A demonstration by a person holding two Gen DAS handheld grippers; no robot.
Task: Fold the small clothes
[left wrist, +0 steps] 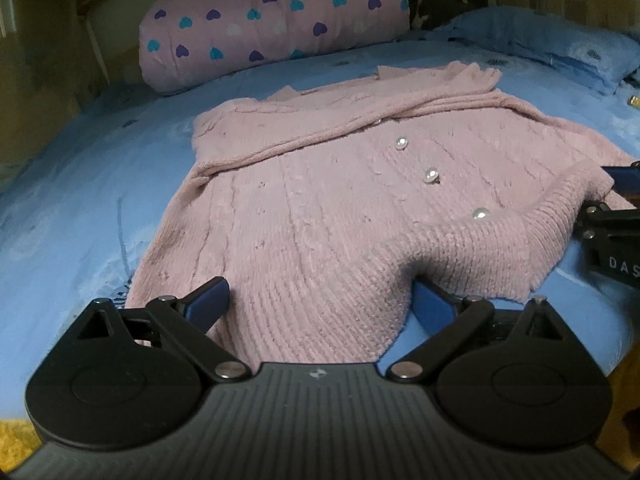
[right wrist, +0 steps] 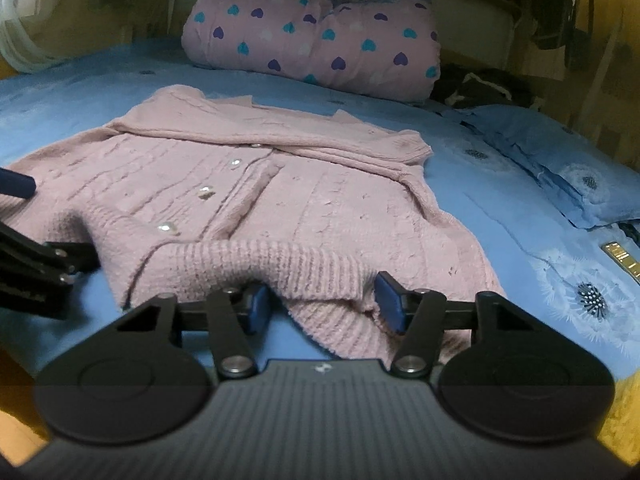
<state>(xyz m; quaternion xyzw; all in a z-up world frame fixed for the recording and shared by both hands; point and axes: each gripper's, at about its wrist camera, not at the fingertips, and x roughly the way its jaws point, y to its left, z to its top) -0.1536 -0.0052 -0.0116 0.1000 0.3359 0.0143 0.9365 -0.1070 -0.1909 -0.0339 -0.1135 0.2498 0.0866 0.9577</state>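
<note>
A pink knitted cardigan (left wrist: 320,184) with pearl buttons lies spread on a blue bed, sleeves folded across its upper part. It also shows in the right wrist view (right wrist: 256,184). My left gripper (left wrist: 320,300) is open, its blue pads either side of the ribbed hem at the near left. My right gripper (right wrist: 322,300) is open, its pads astride the ribbed hem at the near right, where the hem bunches up. The right gripper also shows at the right edge of the left wrist view (left wrist: 612,236); the left gripper shows at the left edge of the right wrist view (right wrist: 36,264).
A pink bolster with heart print (left wrist: 272,24) lies at the head of the blue bedsheet (left wrist: 80,200). A blue pillow (right wrist: 560,160) lies to the right, with a dark garment (right wrist: 476,84) behind it. A small gold object (right wrist: 620,256) rests on the sheet at the right.
</note>
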